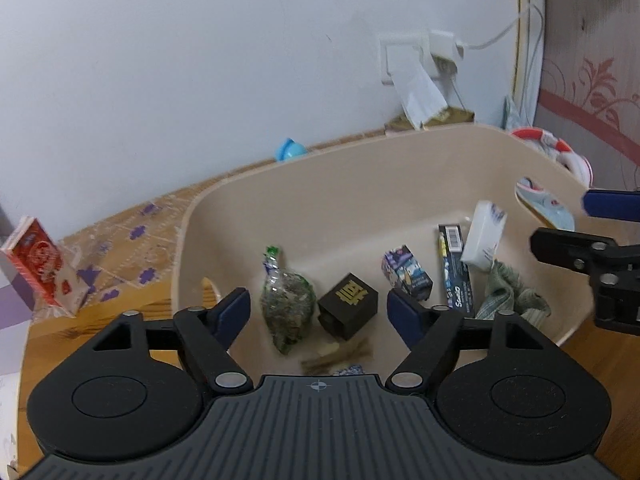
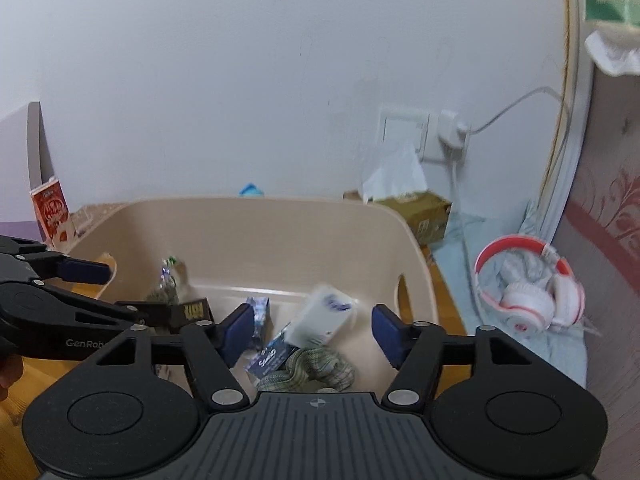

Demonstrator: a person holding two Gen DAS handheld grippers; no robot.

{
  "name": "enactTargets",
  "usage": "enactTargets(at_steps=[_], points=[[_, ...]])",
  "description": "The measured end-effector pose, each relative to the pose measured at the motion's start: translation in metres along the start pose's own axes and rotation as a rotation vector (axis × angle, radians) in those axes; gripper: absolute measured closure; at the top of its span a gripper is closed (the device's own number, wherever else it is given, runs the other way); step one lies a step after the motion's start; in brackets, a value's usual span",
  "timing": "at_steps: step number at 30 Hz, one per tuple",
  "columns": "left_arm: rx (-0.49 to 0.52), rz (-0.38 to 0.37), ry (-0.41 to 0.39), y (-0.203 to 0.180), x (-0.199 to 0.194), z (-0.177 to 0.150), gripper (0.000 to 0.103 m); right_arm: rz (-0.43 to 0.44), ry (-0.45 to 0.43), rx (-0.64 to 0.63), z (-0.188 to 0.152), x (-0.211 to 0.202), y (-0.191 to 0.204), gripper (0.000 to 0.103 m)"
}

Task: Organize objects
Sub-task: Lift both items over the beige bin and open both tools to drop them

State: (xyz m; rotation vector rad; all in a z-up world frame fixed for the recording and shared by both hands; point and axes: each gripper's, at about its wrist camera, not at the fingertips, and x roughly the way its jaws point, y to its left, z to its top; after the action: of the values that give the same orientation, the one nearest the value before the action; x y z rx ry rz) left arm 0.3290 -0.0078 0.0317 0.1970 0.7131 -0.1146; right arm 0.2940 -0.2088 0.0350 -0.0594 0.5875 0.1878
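**Both grippers spread above a beige tub of small items**

The beige plastic tub point(image 1: 360, 184) sits on the wooden counter point(image 1: 132, 280) against the white wall, and holds the gathered things. Inside it, a white packet point(image 1: 482, 240) appears tilted and motion-blurred near the tub's right wall, over a crumpled green checked cloth point(image 1: 516, 292). Just left of the cloth lies a long dark blue box point(image 1: 456, 272), then a small purple printed box point(image 1: 406, 272), a black cube box with gold lettering point(image 1: 349, 304) at the tub's middle, and a clear bag of green dried matter point(image 1: 286, 304) toward its left wall.

The left gripper point(image 1: 318, 312) hovers over the tub's near edge, fingers spread wide and empty. The right gripper point(image 2: 314, 328) is likewise spread, holding nothing, above the cloth and packet.

Outside the tub: a red and white carton point(image 1: 38, 264) to its left, a tissue box point(image 2: 416, 208) behind it, and red-and-white headphones point(image 2: 528, 284) to its right.
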Motion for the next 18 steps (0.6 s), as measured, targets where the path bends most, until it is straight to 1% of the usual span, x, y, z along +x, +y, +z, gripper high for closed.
enactTargets(at_steps=[1,3,4,5,6,9,13,18], points=[[-0.007,0.002,-0.007,0.001,-0.006,0.001,0.023,-0.004,-0.014,-0.003,0.001,-0.007,0.001,0.026],[-0.027,-0.007,-0.027,0.003,-0.019,0.001,0.019,-0.013,-0.037,-0.001,0.003,-0.019,0.000,0.020],[-0.032,-0.010,-0.035,0.004,-0.024,0.001,0.018,-0.019,-0.051,0.001,0.004,-0.026,0.000,0.013],[-0.033,-0.011,-0.042,0.004,-0.030,0.001,0.017,-0.023,-0.063,0.005,0.004,-0.032,0.000,0.009],[-0.031,-0.008,-0.049,0.005,-0.035,0.000,0.017,-0.027,-0.077,0.010,0.004,-0.038,-0.001,0.001],[-0.027,0.003,-0.063,0.007,-0.053,-0.004,0.017,-0.029,-0.102,0.024,0.002,-0.055,-0.001,0.000],[-0.033,-0.003,-0.080,0.013,-0.076,-0.014,0.017,-0.023,-0.099,0.026,-0.004,-0.069,0.001,0.000],[-0.067,-0.022,-0.055,0.025,-0.093,-0.029,0.016,-0.015,-0.079,0.007,-0.019,-0.083,0.007,0.000]])
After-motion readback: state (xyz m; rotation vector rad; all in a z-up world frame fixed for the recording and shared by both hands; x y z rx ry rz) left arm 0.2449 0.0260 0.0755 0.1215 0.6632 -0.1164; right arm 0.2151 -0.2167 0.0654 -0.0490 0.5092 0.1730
